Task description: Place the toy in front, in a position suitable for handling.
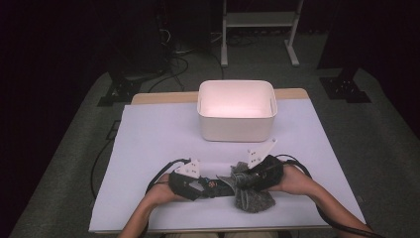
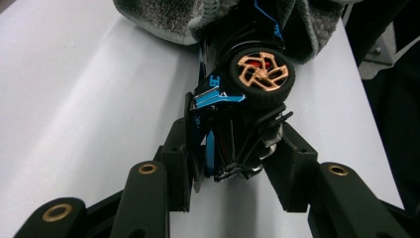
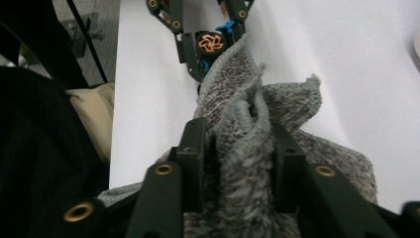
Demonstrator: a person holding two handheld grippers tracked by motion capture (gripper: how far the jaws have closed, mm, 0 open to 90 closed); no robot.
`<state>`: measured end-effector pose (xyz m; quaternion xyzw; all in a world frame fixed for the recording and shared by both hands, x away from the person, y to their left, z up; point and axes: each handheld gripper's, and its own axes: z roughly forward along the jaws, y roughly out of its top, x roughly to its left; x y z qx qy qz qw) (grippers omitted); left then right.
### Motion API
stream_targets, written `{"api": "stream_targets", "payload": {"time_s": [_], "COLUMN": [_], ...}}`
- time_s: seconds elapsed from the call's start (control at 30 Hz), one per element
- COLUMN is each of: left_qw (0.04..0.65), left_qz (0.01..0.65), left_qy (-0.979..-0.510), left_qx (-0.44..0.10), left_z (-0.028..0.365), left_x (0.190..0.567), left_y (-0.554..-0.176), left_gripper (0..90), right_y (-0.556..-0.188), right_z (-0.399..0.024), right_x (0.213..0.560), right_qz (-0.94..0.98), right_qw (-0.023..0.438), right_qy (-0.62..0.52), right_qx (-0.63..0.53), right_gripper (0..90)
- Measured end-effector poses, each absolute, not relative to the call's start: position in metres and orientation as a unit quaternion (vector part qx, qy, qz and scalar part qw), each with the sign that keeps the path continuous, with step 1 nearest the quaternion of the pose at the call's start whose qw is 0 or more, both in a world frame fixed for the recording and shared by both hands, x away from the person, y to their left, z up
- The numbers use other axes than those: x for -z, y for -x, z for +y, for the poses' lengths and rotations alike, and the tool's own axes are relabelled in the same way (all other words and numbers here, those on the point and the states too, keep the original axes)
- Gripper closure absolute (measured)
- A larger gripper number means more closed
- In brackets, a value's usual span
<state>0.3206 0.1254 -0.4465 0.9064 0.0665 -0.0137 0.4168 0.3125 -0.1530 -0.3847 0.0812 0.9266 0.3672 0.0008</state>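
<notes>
Fuzzy grey cloth [image 3: 247, 163], bunched; black-and-blue toy car [image 2: 233, 114], copper-spoked wheel

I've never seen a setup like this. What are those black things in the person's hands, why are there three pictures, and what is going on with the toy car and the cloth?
A person sits at a white-covered table and holds a hand-worked two-jaw gripper in each hand. One picture looks down from above; the other two come from cameras riding on the grippers, looking along their black jaws. The left gripper is clamped on the end of a small black and blue toy car with gold wheels. The right gripper has a bunched fold of grey fuzzy cloth between its jaws, and the cloth lies against the car. A white bin stands farther back on the table.
</notes>
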Motion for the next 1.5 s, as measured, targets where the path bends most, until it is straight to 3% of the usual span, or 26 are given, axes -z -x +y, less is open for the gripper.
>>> {"api": "stream_targets", "payload": {"time_s": [0.1, 0.23, 0.3, 0.57, 0.73, 0.9, 1.5], "left_qw": [0.42, 0.417, 0.415, 0.421, 0.442, 0.445, 0.53], "left_qz": [0.061, 0.059, 0.057, 0.058, 0.07, 0.092, 0.127], "left_qy": [-0.905, -0.907, -0.908, -0.905, -0.894, -0.891, -0.838], "left_qx": [0.016, 0.013, 0.011, 0.017, 0.014, 0.008, 0.031], "left_z": [0.126, 0.125, 0.125, 0.126, 0.128, 0.131, 0.106], "left_x": [0.447, 0.446, 0.446, 0.447, 0.448, 0.451, 0.453], "left_y": [-0.321, -0.319, -0.319, -0.321, -0.321, -0.319, -0.338], "left_gripper": [57.9, 58.4, 58.4, 58.4, 56.9, 45.8, 43.1], "right_y": [-0.308, -0.312, -0.313, -0.316, -0.316, -0.318, -0.318], "right_z": [-0.151, -0.146, -0.141, -0.113, -0.131, -0.139, -0.173], "right_x": [0.385, 0.385, 0.385, 0.383, 0.384, 0.383, 0.381], "right_qz": [0.93, 0.928, 0.929, 0.933, 0.933, 0.929, 0.917], "right_qw": [0.018, 0.018, 0.009, 0.002, 0.006, 0.006, 0.012], "right_qy": [-0.071, -0.075, -0.07, -0.047, -0.061, -0.072, -0.112], "right_qx": [-0.361, -0.365, -0.364, -0.357, -0.354, -0.362, -0.384], "right_gripper": [58.2, 76.4, 78.4, 79.7, 80.4, 80.6, 80.9]}}
